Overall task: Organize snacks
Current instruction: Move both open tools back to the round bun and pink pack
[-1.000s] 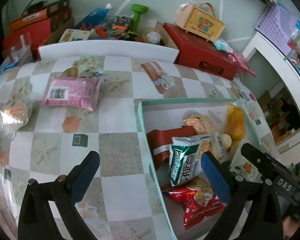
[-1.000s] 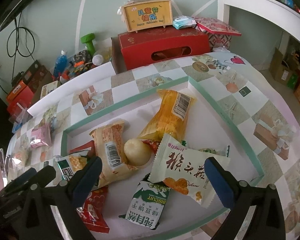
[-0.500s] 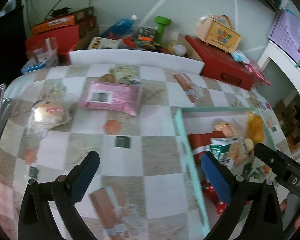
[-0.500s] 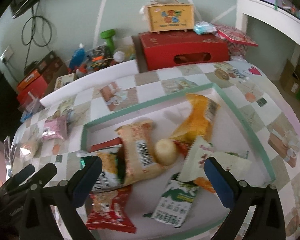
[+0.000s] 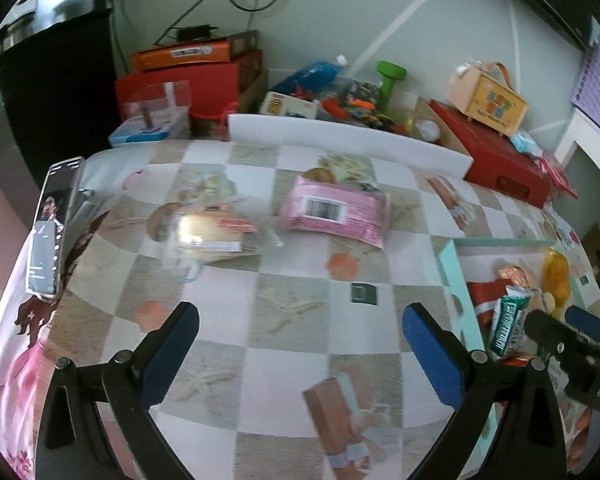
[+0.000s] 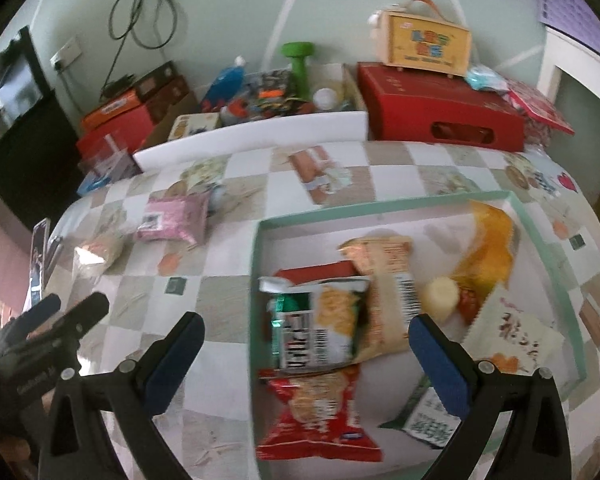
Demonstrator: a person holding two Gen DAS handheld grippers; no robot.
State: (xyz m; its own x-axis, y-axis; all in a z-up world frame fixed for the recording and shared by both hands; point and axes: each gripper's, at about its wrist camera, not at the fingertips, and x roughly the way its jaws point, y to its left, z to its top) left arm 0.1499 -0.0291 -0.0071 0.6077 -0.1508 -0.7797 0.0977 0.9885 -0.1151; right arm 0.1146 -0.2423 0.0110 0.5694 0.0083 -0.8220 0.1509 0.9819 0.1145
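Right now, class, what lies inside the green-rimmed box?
Inside the green-rimmed box lie a green-and-white chip bag, a red snack bag, an orange packet and a pale round bun. Overlapping bags hide whatever lies beneath them.

A pale green wall [image 5: 380,8] crossed by thin white stripes is standing behind the worktop [image 5: 292,280], which is wearing a checked cloth printed with starfish and gift boxes. Black cables [image 6: 144,12] are hanging down the wall near a white socket [image 6: 66,54], and a dark cabinet [image 5: 56,92] is filling the left corner. Soft daylight is falling evenly, with a white shelf unit [image 6: 572,68] showing at the right.
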